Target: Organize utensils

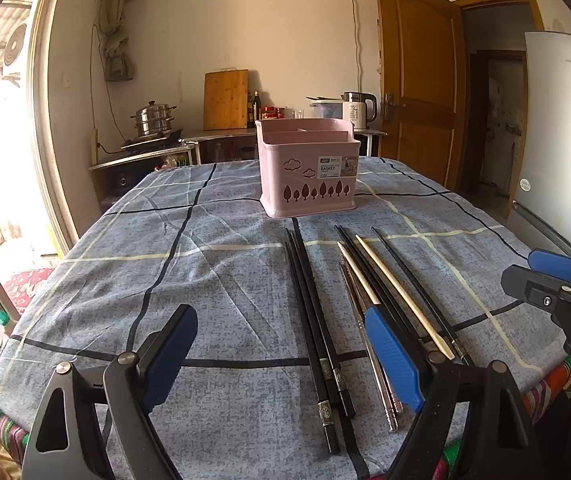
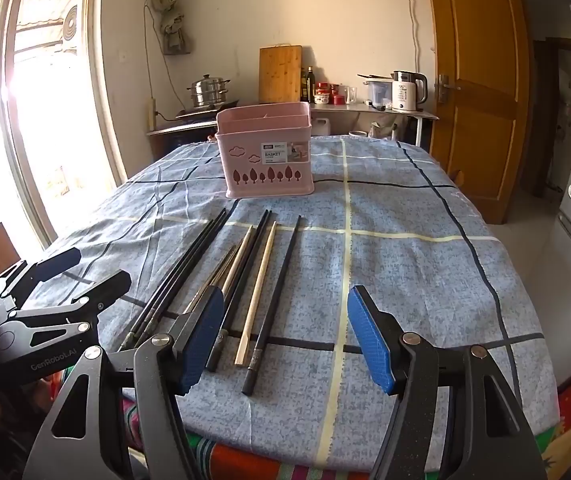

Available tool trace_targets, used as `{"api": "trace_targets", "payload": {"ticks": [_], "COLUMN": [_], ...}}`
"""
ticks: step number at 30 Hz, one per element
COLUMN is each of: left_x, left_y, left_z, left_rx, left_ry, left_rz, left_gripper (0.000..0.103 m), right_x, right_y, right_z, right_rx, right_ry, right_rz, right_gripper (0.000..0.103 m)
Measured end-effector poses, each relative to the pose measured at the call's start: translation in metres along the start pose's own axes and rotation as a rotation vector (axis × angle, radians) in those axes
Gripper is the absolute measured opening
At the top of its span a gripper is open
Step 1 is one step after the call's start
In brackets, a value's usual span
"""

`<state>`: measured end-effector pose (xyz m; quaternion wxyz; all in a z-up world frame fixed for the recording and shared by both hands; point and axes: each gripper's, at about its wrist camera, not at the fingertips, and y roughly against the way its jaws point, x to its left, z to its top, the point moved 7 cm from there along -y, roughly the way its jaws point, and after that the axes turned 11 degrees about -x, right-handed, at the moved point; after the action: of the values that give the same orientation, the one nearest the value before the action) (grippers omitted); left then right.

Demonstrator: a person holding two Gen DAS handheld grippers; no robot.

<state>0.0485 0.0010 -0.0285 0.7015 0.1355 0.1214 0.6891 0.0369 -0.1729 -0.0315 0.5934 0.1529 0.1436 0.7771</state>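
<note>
fingers of both grippers spread wide, holding nothing. assorted black, wooden and metal chopsticks lie loose on the counter before the pink plastic utensil basket. sorting apparently unstarted; next: grasp one pair.

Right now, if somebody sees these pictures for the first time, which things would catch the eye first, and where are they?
The pink basket stands upright near the middle of the blue checked tablecloth. In front of it lie the chopsticks, black, pale wooden and metal, roughly parallel and pointing toward it. Both the left gripper and the right gripper are open and hold nothing.
</note>
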Motion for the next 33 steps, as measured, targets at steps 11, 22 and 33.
{"api": "trace_targets", "payload": {"ticks": [11,22,33], "left_x": [0.0006,0.0015,0.0016], "left_y": [-0.0011,-0.0010,-0.0018], "left_z": [-0.0006,-0.0015,-0.0001], "left_rx": [0.000,0.000,-0.002], "left_ry": [0.002,0.005,0.004], "left_rz": [-0.001,-0.001,-0.002], "left_gripper": [0.086,0.086,0.086], "right_x": [-0.0001,0.0000,-0.0001], "right_y": [0.0000,0.0004,0.0003], "right_z": [0.0001,0.0001,0.0002], "right_rx": [-0.002,-0.001,0.000], "right_ry": [-0.001,-0.001,-0.003], "right_rz": [0.000,-0.001,-0.002], "right_gripper": [0.065,0.065,0.065]}}
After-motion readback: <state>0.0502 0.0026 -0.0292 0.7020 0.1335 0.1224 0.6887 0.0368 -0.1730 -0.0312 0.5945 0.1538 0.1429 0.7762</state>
